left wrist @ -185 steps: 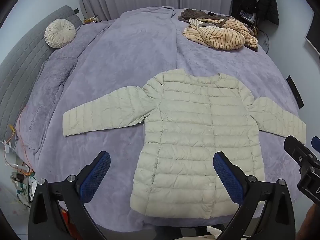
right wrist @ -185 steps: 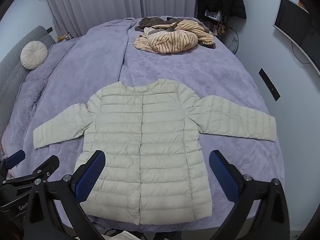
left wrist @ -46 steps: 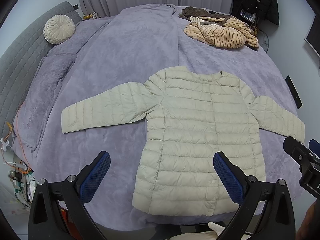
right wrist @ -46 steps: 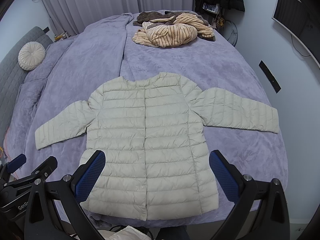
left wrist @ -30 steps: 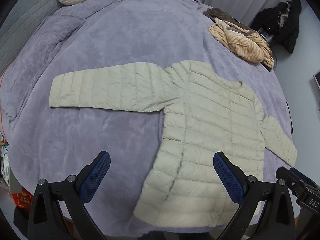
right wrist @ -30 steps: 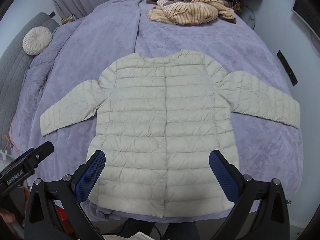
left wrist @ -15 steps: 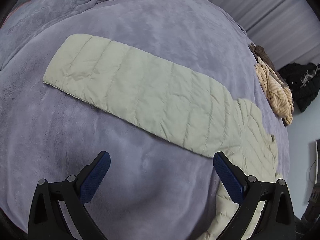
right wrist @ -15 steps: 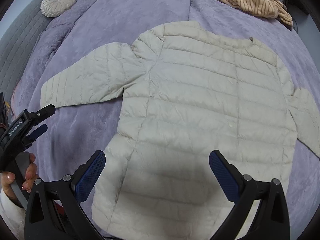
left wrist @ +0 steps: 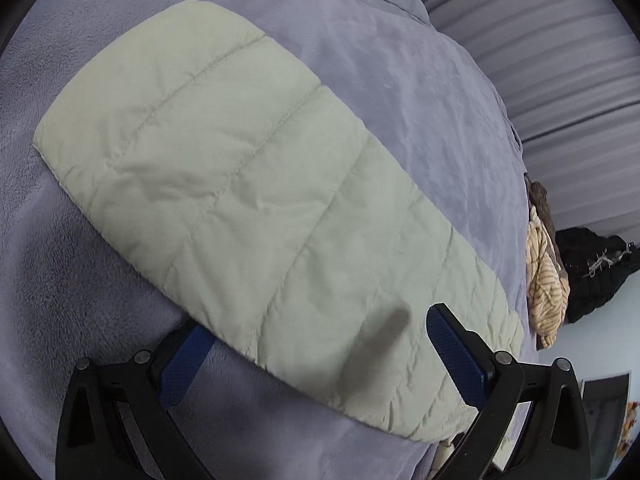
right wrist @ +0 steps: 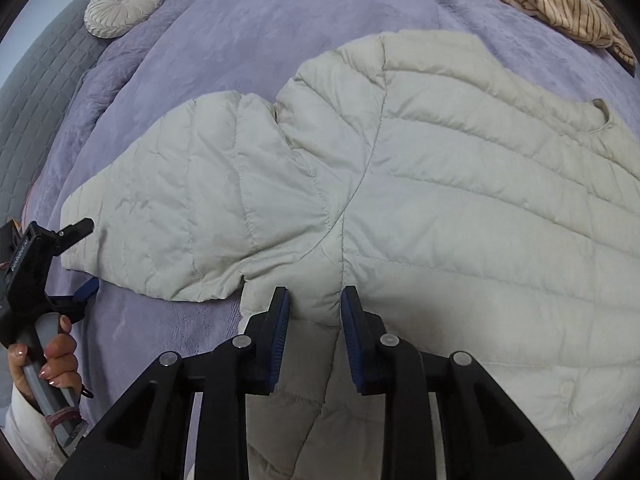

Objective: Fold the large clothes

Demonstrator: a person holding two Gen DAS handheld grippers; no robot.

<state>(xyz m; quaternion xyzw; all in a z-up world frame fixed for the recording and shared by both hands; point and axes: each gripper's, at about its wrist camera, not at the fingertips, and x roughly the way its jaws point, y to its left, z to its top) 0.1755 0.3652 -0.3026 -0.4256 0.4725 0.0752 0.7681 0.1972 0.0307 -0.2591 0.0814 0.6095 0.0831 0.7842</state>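
In the right wrist view, at the left edge, the left gripper (right wrist: 78, 256) is seen at the cuff of the sleeve (right wrist: 192, 208). Half a second ago it hung short of the cuff; now, in the left wrist view, the jacket (left wrist: 256, 208) sleeve fills the frame, with the left gripper (left wrist: 316, 356) spread wide, one finger (left wrist: 184, 360) tucked under the sleeve edge and the other above it. At lower centre the right gripper (right wrist: 314, 312), wide apart a moment ago, has been pressed onto a ridge of fabric near the armpit. A sleeve fold is probably being set up. The jacket lies flat on the bed (right wrist: 248, 28). The far sleeve and hem are cut off, and whether fabric is truly gripped cannot be fully confirmed.
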